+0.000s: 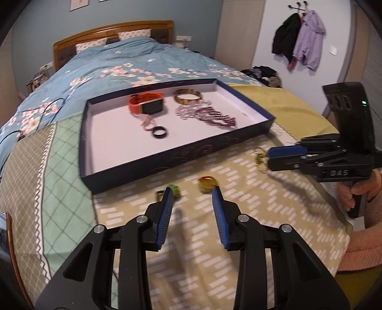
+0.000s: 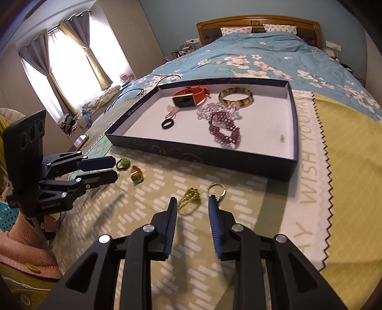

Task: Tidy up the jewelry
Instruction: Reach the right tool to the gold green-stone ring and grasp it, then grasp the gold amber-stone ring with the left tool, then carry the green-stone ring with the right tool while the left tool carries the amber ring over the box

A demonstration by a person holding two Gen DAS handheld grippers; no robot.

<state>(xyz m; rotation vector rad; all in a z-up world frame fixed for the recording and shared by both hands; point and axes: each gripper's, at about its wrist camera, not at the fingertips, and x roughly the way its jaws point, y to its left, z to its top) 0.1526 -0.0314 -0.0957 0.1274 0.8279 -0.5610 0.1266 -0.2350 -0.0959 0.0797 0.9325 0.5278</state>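
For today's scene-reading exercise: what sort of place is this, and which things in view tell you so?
A home bedroom, most likely. A bed with a wooden headboard and floral duvet, a curtained window, and coats on wall hooks all show it.

Shallow dark-blue cardboard tray with white floor [image 2: 295, 133] lies flat on patterned bedcover. Inside tray: orange-strapped smartwatch [image 2: 188, 96], on its side at rear; gold-and-brown bangle [image 2: 235, 97] flat just beside it; clear bead strand [image 2: 210, 110] touching purple bead bracelet [image 2: 225, 130] at centre; black ring [image 2: 167, 124] flat, in front of thin pink band [image 2: 172, 113]. On bedcover in front of tray: green ring [image 2: 124, 163]; yellow-and-red ring [image 2: 136, 176] near it; gold chain with green charm [image 2: 189, 198] just beside silver key ring [image 2: 216, 189].
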